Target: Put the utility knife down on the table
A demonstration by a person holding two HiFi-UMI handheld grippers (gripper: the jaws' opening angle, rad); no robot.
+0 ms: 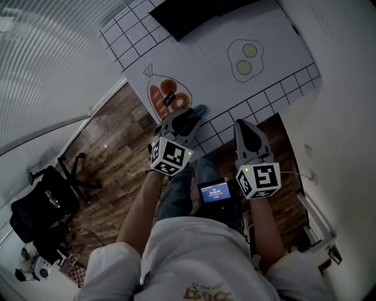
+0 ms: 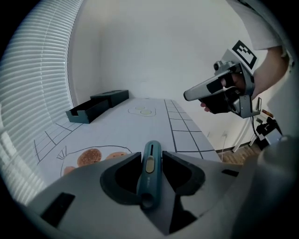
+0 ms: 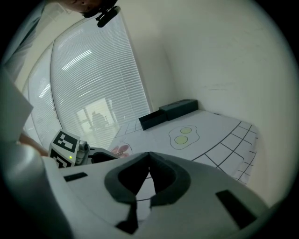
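A teal utility knife (image 2: 149, 172) with a pale slider button is clamped lengthwise between the jaws of my left gripper (image 2: 150, 155). In the head view that left gripper (image 1: 191, 115) hovers over the near edge of the white table (image 1: 211, 70), and the knife's tip (image 1: 199, 110) pokes out beside the food drawing. My right gripper (image 1: 244, 125) hangs at the table's near edge to the right, jaws closed together on nothing. The right gripper view shows its pads (image 3: 161, 170) meeting at the tip, with the left gripper (image 3: 70, 150) low to the left.
The table mat carries grid lines, a fried-egg drawing (image 1: 245, 60) and a food-bag drawing (image 1: 167, 94) with a small black item (image 1: 169, 100) on it. A black tray (image 1: 188, 14) lies at the far side. An office chair (image 1: 47, 200) stands on the wooden floor to the left.
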